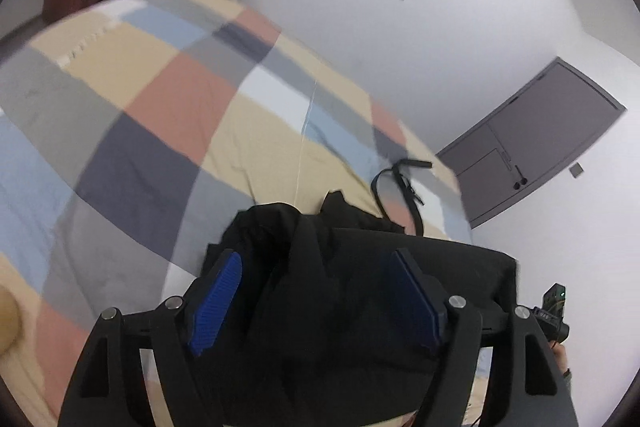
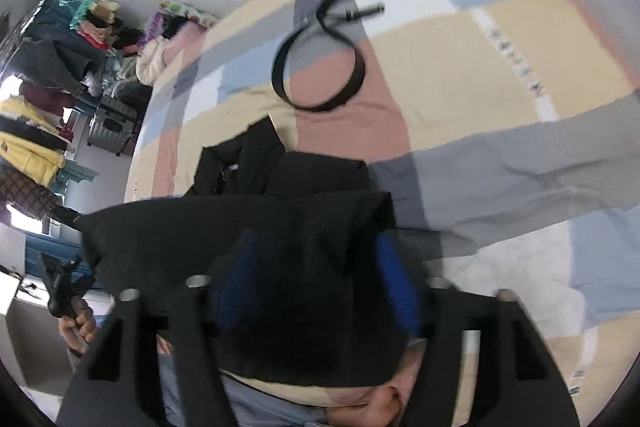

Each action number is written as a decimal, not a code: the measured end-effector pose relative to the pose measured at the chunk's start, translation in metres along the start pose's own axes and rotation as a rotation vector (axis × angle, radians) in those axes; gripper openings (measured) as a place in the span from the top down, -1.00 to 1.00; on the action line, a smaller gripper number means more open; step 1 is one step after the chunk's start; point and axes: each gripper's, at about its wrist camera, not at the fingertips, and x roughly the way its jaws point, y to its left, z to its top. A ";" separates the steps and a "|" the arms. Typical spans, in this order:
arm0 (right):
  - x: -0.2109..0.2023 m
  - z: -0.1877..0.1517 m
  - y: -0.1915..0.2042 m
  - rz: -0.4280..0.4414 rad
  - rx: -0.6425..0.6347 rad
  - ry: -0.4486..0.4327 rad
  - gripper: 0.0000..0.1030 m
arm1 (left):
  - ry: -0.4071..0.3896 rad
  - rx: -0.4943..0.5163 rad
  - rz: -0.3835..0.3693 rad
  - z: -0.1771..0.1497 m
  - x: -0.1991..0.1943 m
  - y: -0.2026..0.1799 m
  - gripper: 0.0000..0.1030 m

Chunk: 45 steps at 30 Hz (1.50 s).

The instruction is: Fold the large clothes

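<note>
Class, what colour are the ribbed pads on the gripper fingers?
Blue pads, clearest in the left wrist view.

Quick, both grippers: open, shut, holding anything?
Left gripper: open, black fabric garment between its fingers.
Right gripper: blurred, cannot tell.

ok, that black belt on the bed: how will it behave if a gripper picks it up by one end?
The black belt is probably floppy: it lies curled in a loose loop on the patchwork bedspread. Likely to dangle and swing, its buckle end pulling down. Thin and flat, so probably hard to pinch.
</note>
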 end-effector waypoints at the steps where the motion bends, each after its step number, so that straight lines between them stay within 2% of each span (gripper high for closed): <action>1: -0.009 -0.003 0.001 0.002 -0.006 -0.013 -0.28 | -0.022 0.027 0.018 -0.002 -0.012 -0.005 -0.48; 5: -0.035 -0.016 0.023 -0.047 -0.077 -0.082 -0.28 | -0.111 0.139 0.077 -0.014 -0.038 -0.032 -0.48; 9: -0.046 -0.031 0.062 -0.070 -0.144 -0.195 -0.29 | -0.104 0.266 0.102 -0.036 -0.030 -0.073 -0.48; 12: -0.046 -0.052 0.094 -0.065 -0.198 -0.278 -0.31 | -0.085 0.361 0.063 -0.067 -0.012 -0.103 -0.48; 17: -0.012 -0.099 0.138 -0.047 -0.288 -0.315 -0.31 | -0.022 0.447 0.034 -0.107 0.029 -0.131 -0.48; 19: 0.006 -0.111 0.142 -0.045 -0.280 -0.329 -0.33 | 0.019 0.462 0.045 -0.116 0.047 -0.136 -0.48; 21: 0.029 -0.117 0.140 -0.016 -0.254 -0.321 -0.33 | 0.026 0.481 0.064 -0.121 0.064 -0.139 -0.48; 23: 0.052 -0.115 0.139 -0.021 -0.249 -0.301 -0.33 | 0.034 0.483 0.129 -0.120 0.084 -0.141 -0.48; 27: 0.090 -0.099 0.139 -0.081 -0.270 -0.306 -0.33 | -0.029 0.496 0.196 -0.107 0.107 -0.144 -0.48; 31: 0.106 -0.078 0.141 -0.115 -0.306 -0.347 -0.34 | -0.074 0.516 0.274 -0.092 0.133 -0.148 -0.48; 35: 0.123 -0.055 0.141 -0.148 -0.317 -0.360 -0.35 | -0.090 0.503 0.294 -0.078 0.151 -0.143 -0.48; 40: 0.142 -0.029 0.140 -0.166 -0.300 -0.391 -0.54 | -0.049 0.505 0.298 -0.059 0.182 -0.143 -0.48; 45: 0.164 -0.016 0.152 -0.227 -0.349 -0.423 -0.63 | -0.056 0.524 0.329 -0.046 0.211 -0.146 -0.48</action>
